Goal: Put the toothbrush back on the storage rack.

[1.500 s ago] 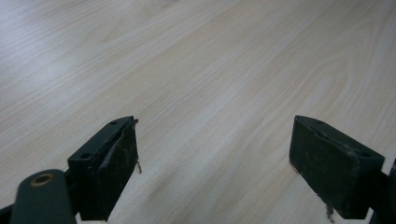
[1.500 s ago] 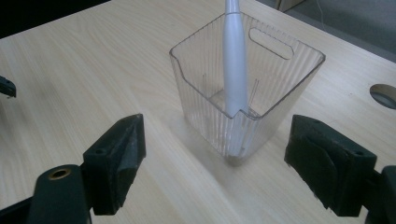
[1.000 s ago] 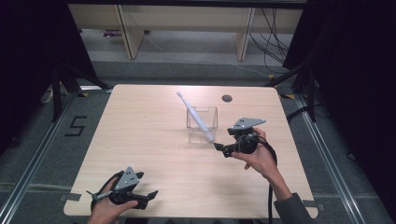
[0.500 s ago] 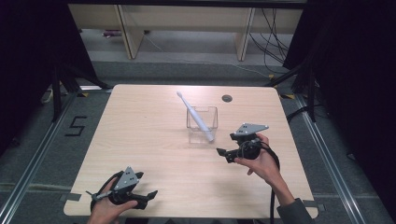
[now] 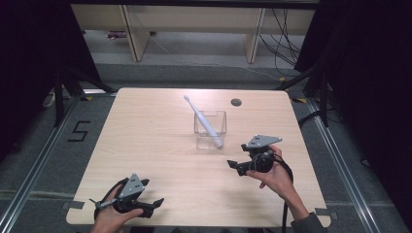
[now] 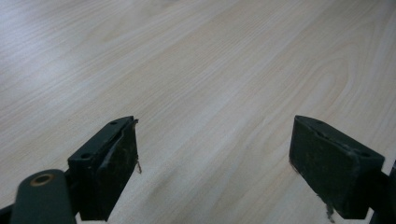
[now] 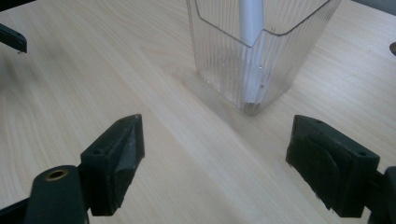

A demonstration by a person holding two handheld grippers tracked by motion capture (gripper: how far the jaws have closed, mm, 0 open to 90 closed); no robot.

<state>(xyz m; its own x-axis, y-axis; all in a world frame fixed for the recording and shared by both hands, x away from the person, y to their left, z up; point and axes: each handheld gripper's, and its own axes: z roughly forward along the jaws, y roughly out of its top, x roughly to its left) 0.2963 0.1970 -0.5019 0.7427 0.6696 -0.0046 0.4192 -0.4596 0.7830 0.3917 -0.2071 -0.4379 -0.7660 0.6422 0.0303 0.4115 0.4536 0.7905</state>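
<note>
High view: one light wooden bench (image 5: 145,141), one clear ribbed holder (image 5: 210,129) standing upright near its middle, one white toothbrush (image 5: 203,121) leaning inside it, head up and tilted toward the far left, handle end down at the near right corner of the holder. One dark round grommet (image 5: 236,102) set into the bench beyond the holder, to its right. Two grippers, one per hand. Right gripper (image 5: 233,165) held above the bench just near and right of the holder, apart from it, jaws pointing left and spread, nothing between them. Left gripper (image 5: 156,204) low at the near left edge of the bench, well apart from the holder, jaws pointing right; too small here to tell how they stand.

Left gripper view: two black jaws standing wide apart, released, bare bench (image 6: 210,70) grain between and beyond them.

Right gripper view: two black jaws spread wide, released, empty. Holder (image 7: 261,60) straight ahead, beyond the jaw tips and a little toward the right jaw, not touching either. Toothbrush (image 7: 251,18) handle seen through the ribbed wall, its end resting at the bottom corner nearest the camera. Tip of the other gripper (image 7: 11,39) at the far left edge.
</note>
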